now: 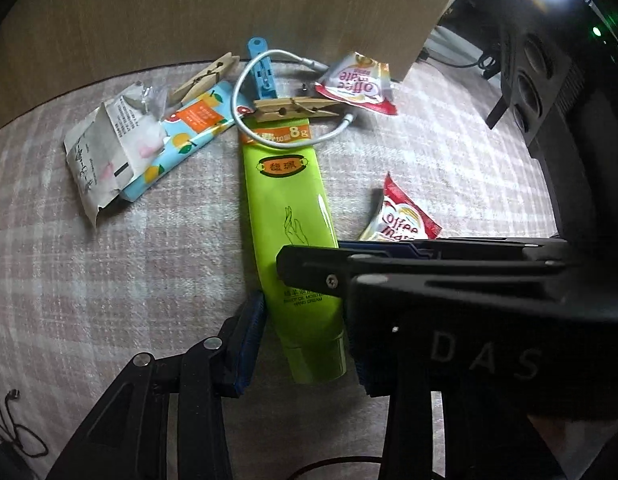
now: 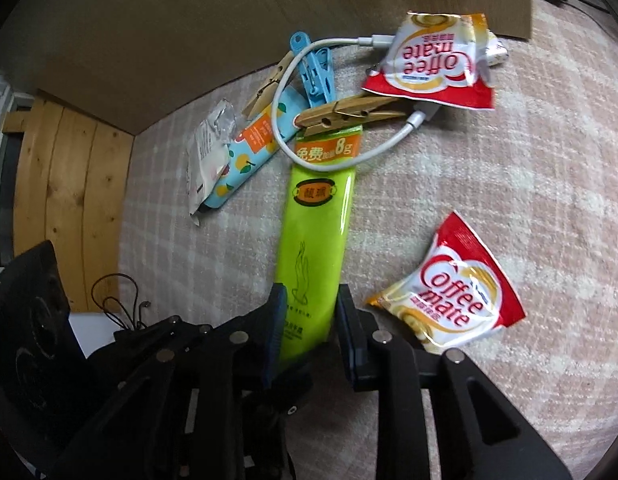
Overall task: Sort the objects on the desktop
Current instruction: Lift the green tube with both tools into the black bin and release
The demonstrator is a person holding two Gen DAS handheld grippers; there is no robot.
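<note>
1. Gripping the lower part of a lime-green hand cream tube point(image 2: 315, 240), the right gripper point(image 2: 311, 332) has its two blue-padded fingers pressed against the tube's sides in the right wrist view.
2. The left gripper point(image 1: 305, 344) straddles the cap end of the same tube point(image 1: 293, 216) in the left wrist view. One blue pad sits just left of the tube with a sliver of cloth showing between; the other pad is partly hidden behind the right gripper's black body, so I cannot tell whether this gripper is clamped.
3. The tube lies flat on a pink and white checked tablecloth point(image 2: 509, 184), pointing away from both cameras.
4. Just right of the tube's lower half lies a red and white Coffee mate sachet point(image 2: 449, 292), apart from the tube.
5. Farther on, a wooden clothespin point(image 2: 349, 114) lies across the tube's far end, and a short white cable point(image 2: 293, 80) loops over that end.
6. To the left, a blue packet printed with oranges point(image 2: 253, 152) rests slanted, with a crumpled white wrapper point(image 2: 209, 152) overlapping its left side.
7. Beyond these are a blue plastic clip point(image 2: 315, 72), a second wooden clothespin point(image 2: 269, 84), and a second Coffee mate sachet point(image 2: 433, 64), upside down.
8. Farthest back stands a brown cardboard panel point(image 2: 229, 20).
</note>
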